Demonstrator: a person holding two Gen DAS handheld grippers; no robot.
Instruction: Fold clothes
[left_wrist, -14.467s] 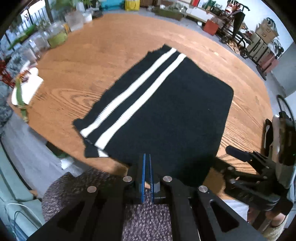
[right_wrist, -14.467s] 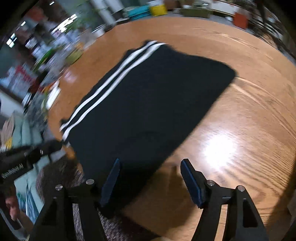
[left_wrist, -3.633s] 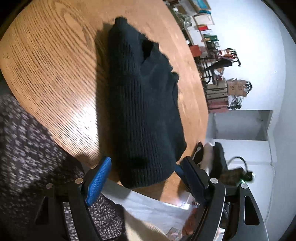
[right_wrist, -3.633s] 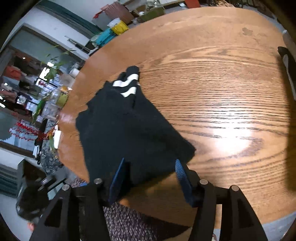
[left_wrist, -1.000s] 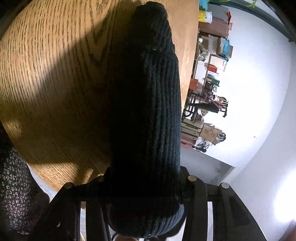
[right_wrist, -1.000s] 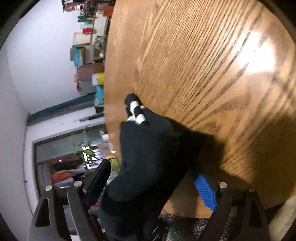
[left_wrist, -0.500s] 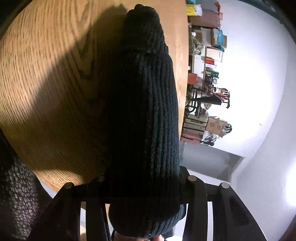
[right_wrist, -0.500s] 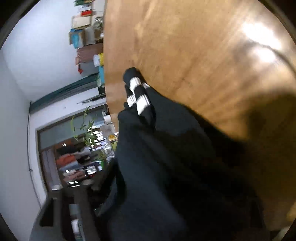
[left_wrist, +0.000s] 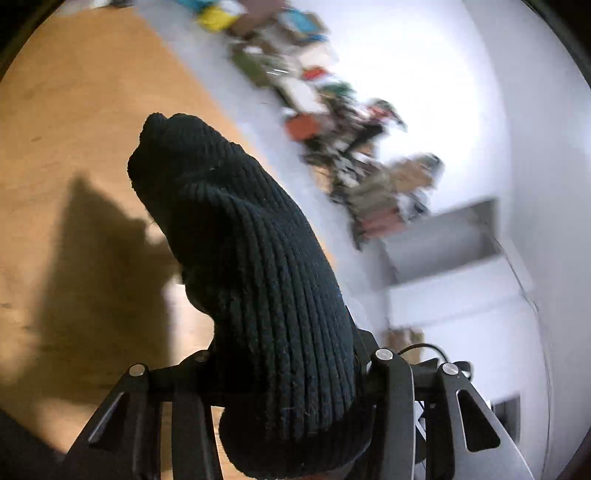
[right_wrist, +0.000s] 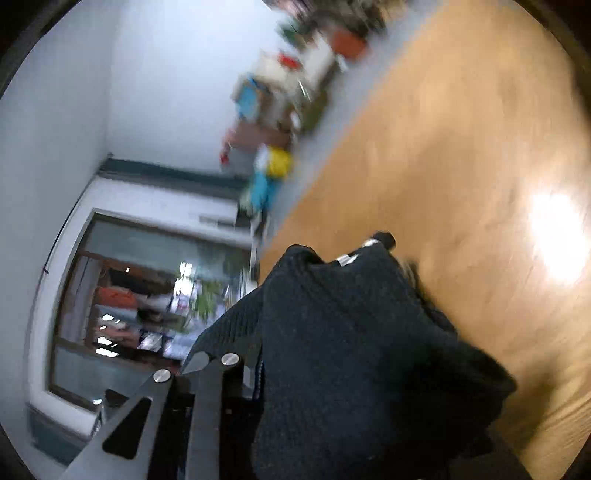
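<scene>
Black knit garment (left_wrist: 258, 280) clamped in both tools, left (left_wrist: 284, 376) and right (right_wrist: 295, 373), long axis outward over wooden table (left_wrist: 74, 110).

Left tool (left_wrist: 280, 373) clamped on black knit garment (left_wrist: 255, 266), above wooden table (left_wrist: 74, 147)

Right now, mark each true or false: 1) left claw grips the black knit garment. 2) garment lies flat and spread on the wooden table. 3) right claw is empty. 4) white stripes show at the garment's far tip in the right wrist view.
1) True: the left claw is shut on the black ribbed knit garment.
2) False: it is bunched and lifted above the round wooden table.
3) False: the right claw also holds it.
4) True: white stripes show there.
</scene>
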